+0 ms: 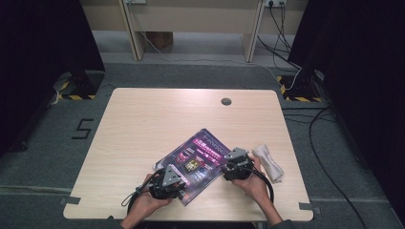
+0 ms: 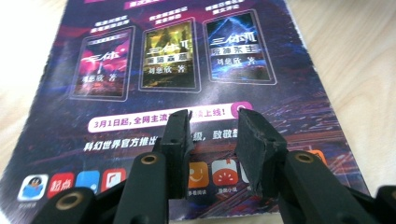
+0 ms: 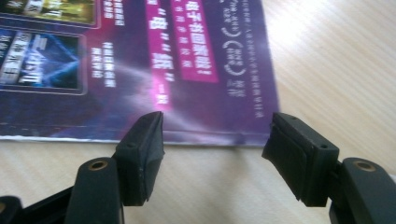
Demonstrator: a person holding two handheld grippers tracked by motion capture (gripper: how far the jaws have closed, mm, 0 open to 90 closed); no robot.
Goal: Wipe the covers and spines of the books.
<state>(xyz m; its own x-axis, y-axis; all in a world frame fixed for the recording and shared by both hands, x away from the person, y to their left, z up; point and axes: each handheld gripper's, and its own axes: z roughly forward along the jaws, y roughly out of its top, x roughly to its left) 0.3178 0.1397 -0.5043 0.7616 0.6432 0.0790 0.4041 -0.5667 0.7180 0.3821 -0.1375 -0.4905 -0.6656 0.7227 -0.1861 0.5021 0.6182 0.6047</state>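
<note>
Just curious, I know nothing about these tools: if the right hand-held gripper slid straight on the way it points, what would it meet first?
Probably the near edge of the glossy purple magazine lying flat just ahead.

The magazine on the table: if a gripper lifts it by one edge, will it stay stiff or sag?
The magazine looks thin and lies flat on the table, so it would probably droop. Its glossy cover may slip between pads. It seems light.

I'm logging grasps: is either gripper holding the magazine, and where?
Neither. The left gripper hovers open over the magazine, and the right gripper is open at its edge.
</note>
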